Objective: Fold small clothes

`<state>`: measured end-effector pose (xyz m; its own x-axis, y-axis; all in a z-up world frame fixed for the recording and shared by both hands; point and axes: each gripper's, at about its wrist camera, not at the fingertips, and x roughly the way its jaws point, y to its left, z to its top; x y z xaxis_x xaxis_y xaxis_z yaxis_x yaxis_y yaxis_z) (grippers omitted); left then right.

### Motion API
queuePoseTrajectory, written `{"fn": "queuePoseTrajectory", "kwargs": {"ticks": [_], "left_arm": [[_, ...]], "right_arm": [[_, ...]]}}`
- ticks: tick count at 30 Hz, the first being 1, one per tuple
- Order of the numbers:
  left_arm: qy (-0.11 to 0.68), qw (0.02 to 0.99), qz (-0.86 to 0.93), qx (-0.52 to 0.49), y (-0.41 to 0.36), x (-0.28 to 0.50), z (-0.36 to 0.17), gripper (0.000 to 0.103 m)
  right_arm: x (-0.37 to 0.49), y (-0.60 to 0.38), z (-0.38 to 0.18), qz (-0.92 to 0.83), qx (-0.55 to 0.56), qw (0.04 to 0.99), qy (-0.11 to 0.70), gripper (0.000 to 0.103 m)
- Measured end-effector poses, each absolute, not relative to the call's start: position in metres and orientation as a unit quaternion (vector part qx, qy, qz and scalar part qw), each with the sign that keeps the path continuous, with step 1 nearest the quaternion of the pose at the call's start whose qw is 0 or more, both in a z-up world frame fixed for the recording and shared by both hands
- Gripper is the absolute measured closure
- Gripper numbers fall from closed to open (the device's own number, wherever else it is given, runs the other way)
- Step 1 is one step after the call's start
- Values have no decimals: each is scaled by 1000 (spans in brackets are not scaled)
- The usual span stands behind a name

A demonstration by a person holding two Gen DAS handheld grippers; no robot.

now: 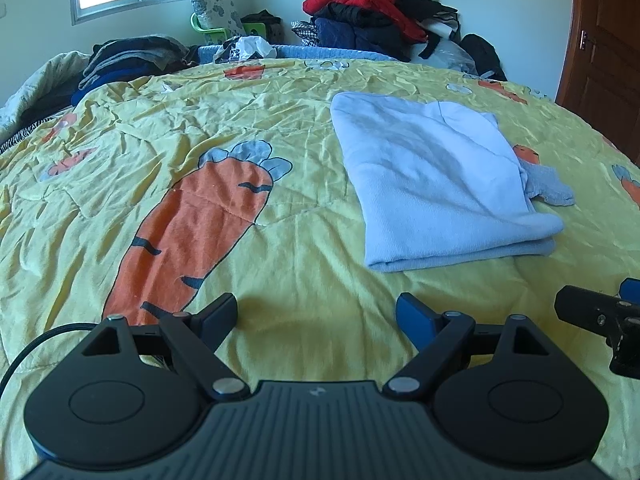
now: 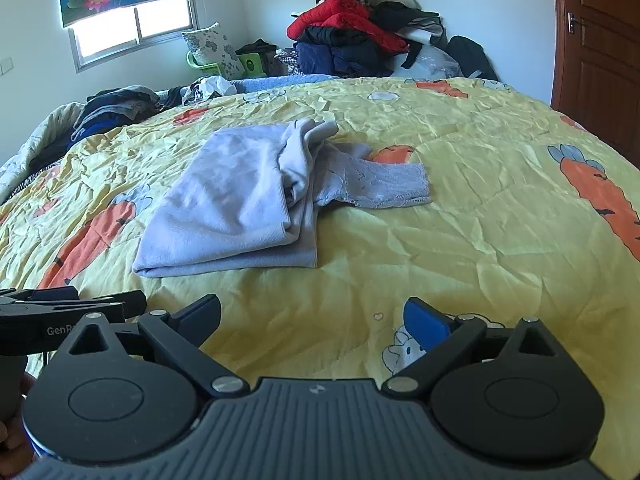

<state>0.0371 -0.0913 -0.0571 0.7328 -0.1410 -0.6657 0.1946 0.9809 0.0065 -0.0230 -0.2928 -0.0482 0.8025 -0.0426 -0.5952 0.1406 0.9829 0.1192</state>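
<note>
A pale blue knit garment (image 2: 236, 200), partly folded, lies mid-frame on the yellow carrot-print quilt (image 2: 460, 240), its lace-trimmed sleeve (image 2: 380, 184) trailing right. Left gripper (image 1: 316, 316) and right gripper (image 2: 312, 316) hover short, jaws released and empty; tucking that sleeve likely comes next.

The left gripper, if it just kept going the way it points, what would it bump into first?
Probably the yellow quilt: the left gripper, jaws open and empty, points down at bare bedding. The folded pale-blue garment lies to its right.
</note>
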Motion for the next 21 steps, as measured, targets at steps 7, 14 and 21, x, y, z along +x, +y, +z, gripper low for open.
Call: {"fn": "queuePoseTrajectory", "kwargs": {"ticks": [7, 14, 21], "left_arm": [[354, 930, -90, 41, -91, 34, -59, 7], [351, 931, -88, 41, -88, 32, -60, 5], [348, 931, -94, 51, -82, 30, -60, 5]], "right_arm": [[-25, -290, -52, -44, 76, 945, 316, 4], [-23, -287, -54, -39, 76, 943, 322, 4], [-23, -283, -55, -37, 76, 943, 323, 4]]}}
